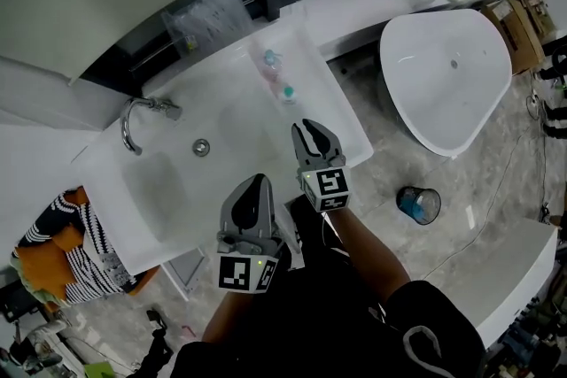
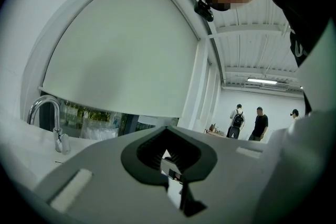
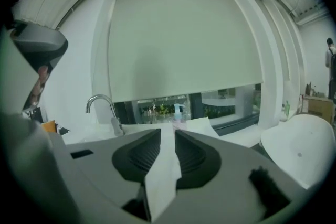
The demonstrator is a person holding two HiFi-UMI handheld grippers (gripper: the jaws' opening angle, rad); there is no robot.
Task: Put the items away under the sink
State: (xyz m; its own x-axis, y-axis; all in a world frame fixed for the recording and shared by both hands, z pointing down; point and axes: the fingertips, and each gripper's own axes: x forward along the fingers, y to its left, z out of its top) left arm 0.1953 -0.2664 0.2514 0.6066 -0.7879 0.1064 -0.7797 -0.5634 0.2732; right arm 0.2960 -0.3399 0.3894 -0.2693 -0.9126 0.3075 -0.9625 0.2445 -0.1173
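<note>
Two things sit out on the flat right end of the sink (image 1: 177, 190): a pinkish bottle (image 1: 270, 62) toward the back edge and a teal-capped bottle (image 1: 288, 93) just in front of it. Both are upright and close together, and neither gripper is touching them. They're too small for me to say what's inside or how full they are. The teal-capped one also shows straight ahead in the right gripper view (image 3: 178, 112), near the far edge of the sink.

The bowl of the sink shows its drain (image 1: 201, 147), and the faucet (image 1: 142, 115) arches over from the back left corner. A clear plastic bag (image 1: 208, 18) sits on the ledge behind the sink with some small stuff in it that I can't make out. On the floor to the right of the sink there's a small round bin (image 1: 418, 204) with something blue inside, and further right a white bathtub (image 1: 447, 71). A heap of striped cloth (image 1: 62, 235) is piled off the left end of the sink.

Grippers: the right gripper (image 1: 306, 127) hovers over the front right part of the sink, short of the bottles. Its jaws are a narrow gap apart with nothing held, just white surface showing through the slot (image 3: 168, 131). The left gripper (image 1: 258, 181) is by the sink's front edge, closer to the person. Its jaws are closed tip to tip (image 2: 168, 131) and it's carrying nothing.
</note>
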